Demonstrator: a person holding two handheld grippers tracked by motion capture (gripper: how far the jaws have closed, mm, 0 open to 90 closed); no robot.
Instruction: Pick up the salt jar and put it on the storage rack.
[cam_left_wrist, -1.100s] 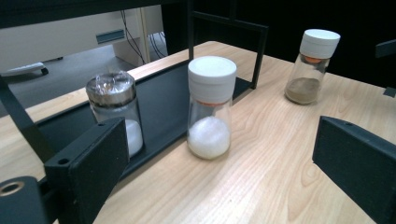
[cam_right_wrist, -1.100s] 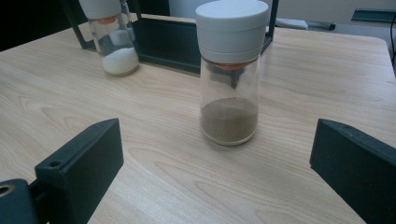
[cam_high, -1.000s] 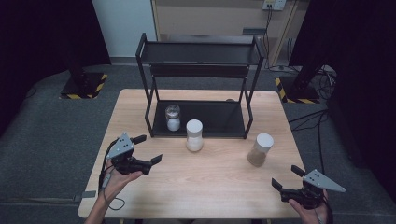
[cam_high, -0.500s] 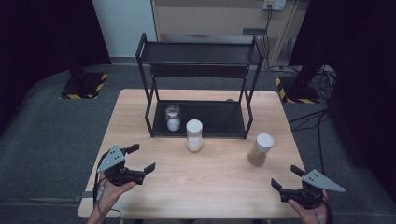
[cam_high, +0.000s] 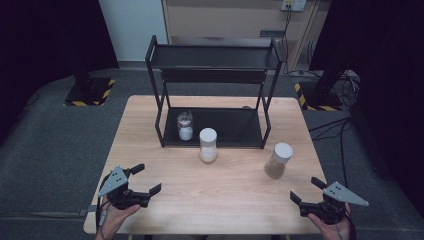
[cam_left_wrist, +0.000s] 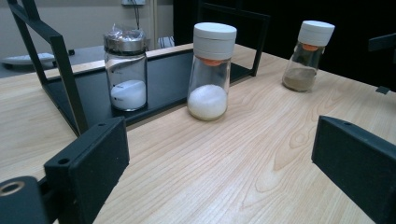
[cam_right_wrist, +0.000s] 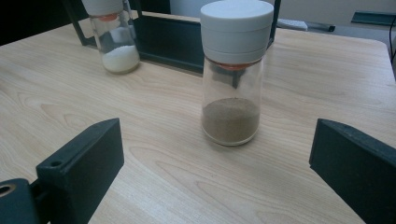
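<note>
Three glass jars stand near a black two-tier rack (cam_high: 215, 55). A white-lidded jar of white powder (cam_high: 208, 145) (cam_left_wrist: 212, 70) (cam_right_wrist: 112, 35) sits on the table just in front of the rack. A white-lidded jar of brown powder (cam_high: 278, 160) (cam_right_wrist: 234, 70) (cam_left_wrist: 308, 55) stands to its right. A metal-capped jar with white powder (cam_high: 185, 125) (cam_left_wrist: 125, 70) rests on the rack's bottom shelf. My left gripper (cam_high: 147, 179) (cam_left_wrist: 219, 186) hovers open at the table's front left. My right gripper (cam_high: 305, 190) (cam_right_wrist: 219, 182) is open at the front right, pointing at the brown jar.
The wooden table (cam_high: 225, 195) has open room between the grippers and the jars. The rack's upper shelf (cam_high: 215, 60) holds nothing that I can see. Grey carpet surrounds the table, with cables (cam_high: 340, 125) on the floor at the right.
My left gripper has drawn back toward the table's front left corner, away from the jars. The right gripper has hardly moved. The jars stand as before.
</note>
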